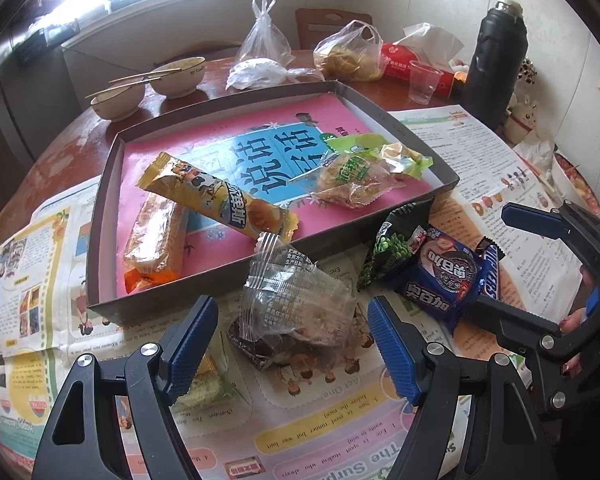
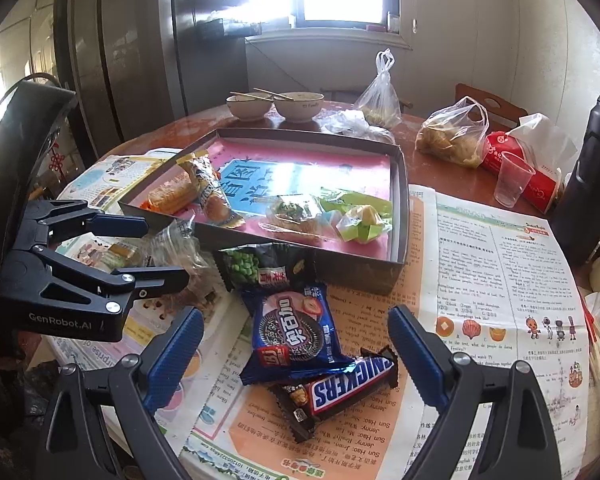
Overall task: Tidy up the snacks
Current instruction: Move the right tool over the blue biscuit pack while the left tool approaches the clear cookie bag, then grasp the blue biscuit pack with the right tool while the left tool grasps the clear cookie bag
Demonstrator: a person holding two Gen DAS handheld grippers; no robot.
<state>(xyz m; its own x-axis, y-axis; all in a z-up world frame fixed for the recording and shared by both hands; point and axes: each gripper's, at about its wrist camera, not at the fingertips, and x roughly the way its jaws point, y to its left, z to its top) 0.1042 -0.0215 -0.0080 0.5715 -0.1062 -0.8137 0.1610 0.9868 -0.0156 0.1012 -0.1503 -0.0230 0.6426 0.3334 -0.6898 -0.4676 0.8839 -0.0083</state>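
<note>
The left gripper (image 1: 292, 344) is being held wide apart at the bottom of the left wrist view, its blue pads (image 1: 190, 344) straddling a clear plastic snack wrapper (image 1: 296, 300) without touching it. That wrapper is lying on a dark brown packet (image 1: 252, 346) at lower centre, on the newspaper (image 1: 320, 432) spread over the table. Just above it, the shallow dark box (image 1: 112, 184) lined in pink is filling the middle of the frame; an orange biscuit pack (image 1: 154, 240) and a yellow snack stick (image 1: 220, 200) are being kept in its left part, a clear pastry bag (image 1: 352, 180) and a green wrapper (image 1: 380, 148) in its right. To the right of centre, a green pea packet (image 1: 388, 248), a blue Oreo pack (image 1: 444, 276) and a Snickers bar (image 1: 490, 276) are lying together beside the box. The right gripper (image 1: 512, 260) is being seen at the right edge, spread open, with its lower finger at the Snickers bar.

In the right wrist view, the right gripper (image 2: 296, 352) is being held released at the bottom, its fingers flanking the Oreo pack (image 2: 296, 332) and the Snickers bar (image 2: 340, 388), neither of which is being gripped. The pea packet (image 2: 264, 268) is resting above them against the box (image 2: 400, 240). The left gripper (image 2: 166, 250) is being seen at the left, open around the clear wrapper (image 2: 180, 244).
</note>
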